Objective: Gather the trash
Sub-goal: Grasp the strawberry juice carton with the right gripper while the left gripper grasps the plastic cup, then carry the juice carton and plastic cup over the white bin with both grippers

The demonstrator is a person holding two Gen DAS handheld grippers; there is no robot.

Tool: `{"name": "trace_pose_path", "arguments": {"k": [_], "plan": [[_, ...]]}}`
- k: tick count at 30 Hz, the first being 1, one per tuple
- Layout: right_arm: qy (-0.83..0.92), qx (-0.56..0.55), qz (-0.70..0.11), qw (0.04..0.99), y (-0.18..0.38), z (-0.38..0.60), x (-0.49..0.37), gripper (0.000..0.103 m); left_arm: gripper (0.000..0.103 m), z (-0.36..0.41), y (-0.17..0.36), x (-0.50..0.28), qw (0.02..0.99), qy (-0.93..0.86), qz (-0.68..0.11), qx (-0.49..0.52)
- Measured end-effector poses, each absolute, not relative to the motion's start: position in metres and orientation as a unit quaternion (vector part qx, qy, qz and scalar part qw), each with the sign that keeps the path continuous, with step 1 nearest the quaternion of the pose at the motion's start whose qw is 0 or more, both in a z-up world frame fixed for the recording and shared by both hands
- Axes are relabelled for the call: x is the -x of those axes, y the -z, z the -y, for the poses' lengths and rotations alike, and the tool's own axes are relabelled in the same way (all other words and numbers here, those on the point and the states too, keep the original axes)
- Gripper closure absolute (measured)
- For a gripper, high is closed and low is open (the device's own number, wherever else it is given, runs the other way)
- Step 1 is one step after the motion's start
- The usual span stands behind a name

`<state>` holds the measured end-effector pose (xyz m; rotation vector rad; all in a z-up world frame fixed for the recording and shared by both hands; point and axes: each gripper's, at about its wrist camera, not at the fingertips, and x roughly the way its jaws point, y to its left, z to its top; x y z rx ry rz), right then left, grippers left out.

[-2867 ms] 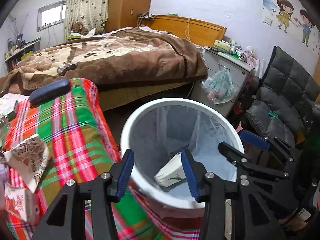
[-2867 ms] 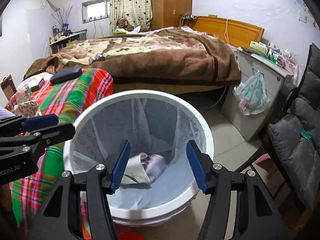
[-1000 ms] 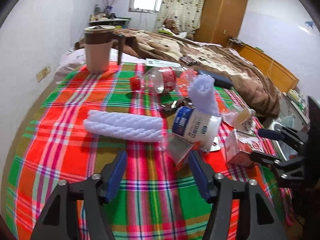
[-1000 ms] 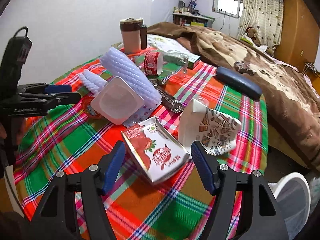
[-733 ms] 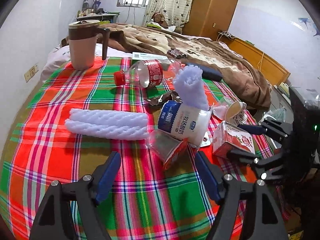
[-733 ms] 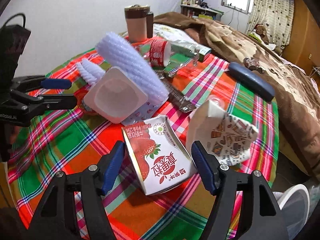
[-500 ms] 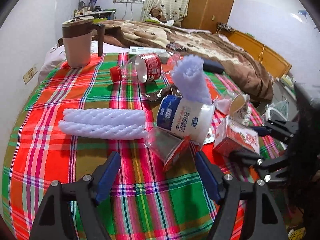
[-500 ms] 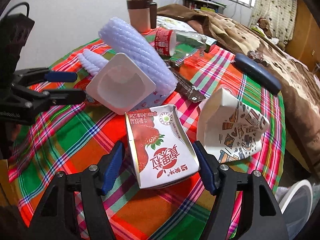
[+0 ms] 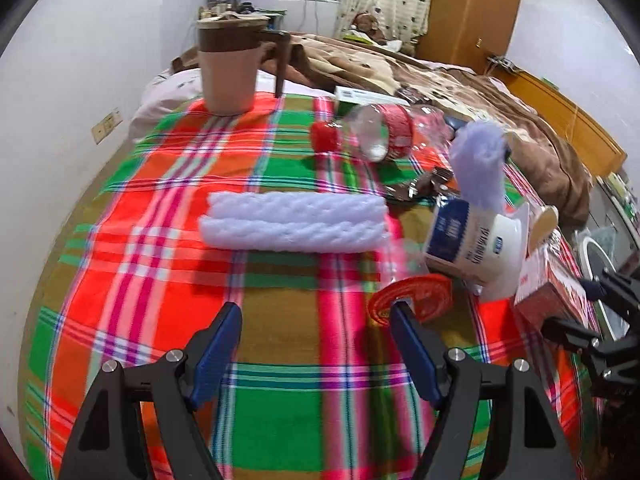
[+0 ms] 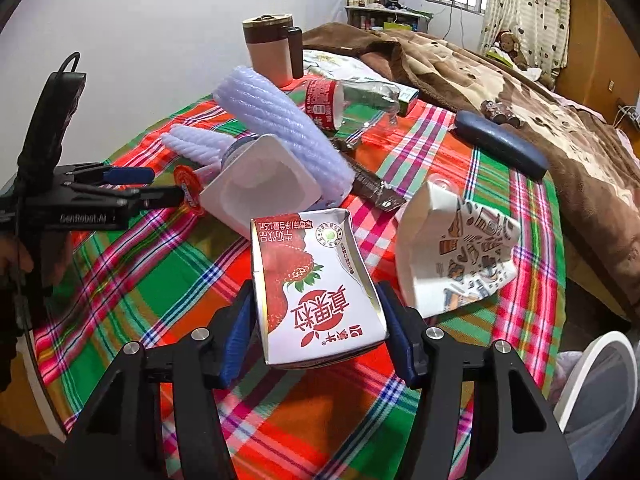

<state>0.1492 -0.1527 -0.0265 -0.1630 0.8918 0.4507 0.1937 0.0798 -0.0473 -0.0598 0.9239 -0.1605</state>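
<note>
The right gripper [image 10: 318, 330] jaws, just closing, seemingly clamp the carton [image 10: 316, 288] for binning, while the left gripper [image 9: 316, 344] jaws gape beside the red lid [image 9: 412, 298].

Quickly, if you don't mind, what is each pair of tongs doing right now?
Left tongs: open, nothing between them, above the plaid cloth.
Right tongs: have just been closing, pads against the strawberry milk carton.

Looks like someone's bedroom: bed [image 10: 520, 76] with a brown blanket, wardrobe [image 9: 472, 12], curtains [image 10: 524, 12], plaid-covered table [image 9: 160, 240].
</note>
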Motion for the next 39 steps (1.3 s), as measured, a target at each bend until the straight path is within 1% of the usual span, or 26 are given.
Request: {"name": "trace_pose_path", "arguments": {"k": [4,6,8,15,21,23,24,25,27,29,39], "plan": [[-0.202,0.076,-0.435,0.874,0.030,0.152,-0.150,0.043,0.027,-0.079,0.037,-0.189,0.888,0.117,-0.440,0.072],[-0.198,0.068,-0.438,0.874,0.031,0.153,-0.151,0.043,0.027,-0.072,0.032,-0.188,0.890,0.129,-0.430,0.077],[-0.198,0.061,-0.437,0.875,0.030,0.154,-0.151,0.043,0.027,-0.063,0.029,-0.190,0.892,0.136,-0.425,0.069],[-0.189,0.056,-0.429,0.882,0.028,0.156,-0.146,0.043,0.027,-0.048,0.043,-0.204,0.888,0.112,-0.444,0.034],[-0.184,0.052,-0.422,0.886,0.028,0.156,-0.145,0.043,0.027,-0.039,0.052,-0.210,0.883,0.123,-0.453,0.028],[-0.185,0.049,-0.420,0.887,0.027,0.157,-0.144,0.043,0.033,-0.038,0.054,-0.210,0.882,0.123,-0.454,0.029],[-0.183,0.050,-0.418,0.888,0.026,0.158,-0.143,0.043,0.039,-0.037,0.054,-0.210,0.882,0.126,-0.454,0.030],[-0.180,0.052,-0.417,0.889,0.026,0.158,-0.143,0.043,0.048,-0.037,0.055,-0.209,0.882,0.125,-0.453,0.029],[-0.179,0.049,-0.416,0.890,0.026,0.159,-0.143,0.043,0.057,-0.036,0.055,-0.209,0.883,0.122,-0.452,0.026],[-0.176,0.047,-0.416,0.891,0.026,0.160,-0.143,0.043,0.058,-0.036,0.054,-0.207,0.884,0.122,-0.451,0.026],[-0.162,0.043,-0.409,0.897,0.024,0.162,-0.140,0.043,0.059,-0.034,0.039,-0.184,0.895,0.119,-0.429,0.027]]}}
